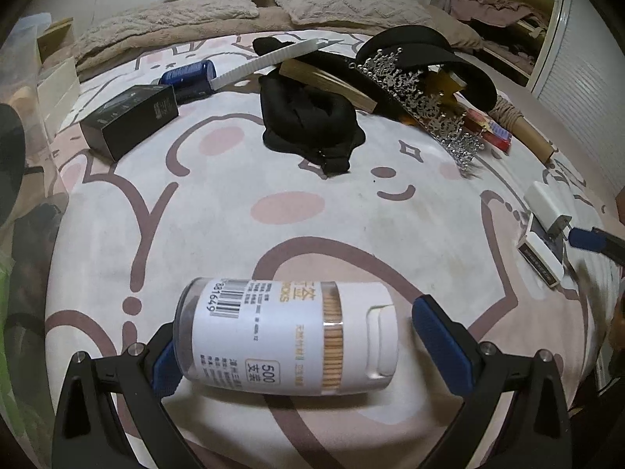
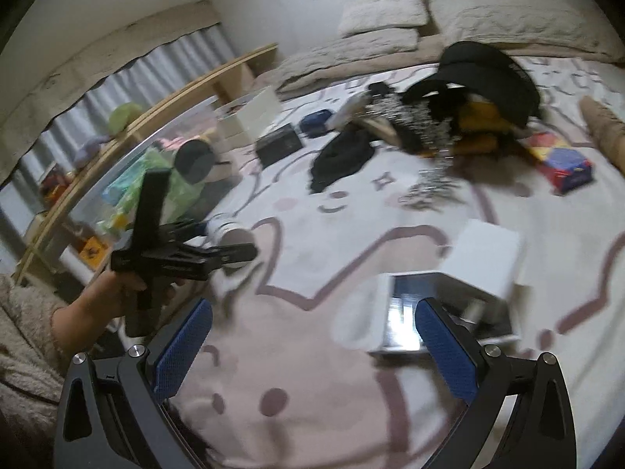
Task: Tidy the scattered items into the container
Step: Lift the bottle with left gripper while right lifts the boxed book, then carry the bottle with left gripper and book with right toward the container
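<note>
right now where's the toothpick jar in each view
Left wrist view: the toothpick jar lies on its side at bottom centre, between the open fingers of the left gripper.
Right wrist view: the same jar is small and blurred at left of centre, at the tip of the left gripper held by a hand.
Shared landmark: the black box on the pink cartoon blanket, beyond the jar.
</note>
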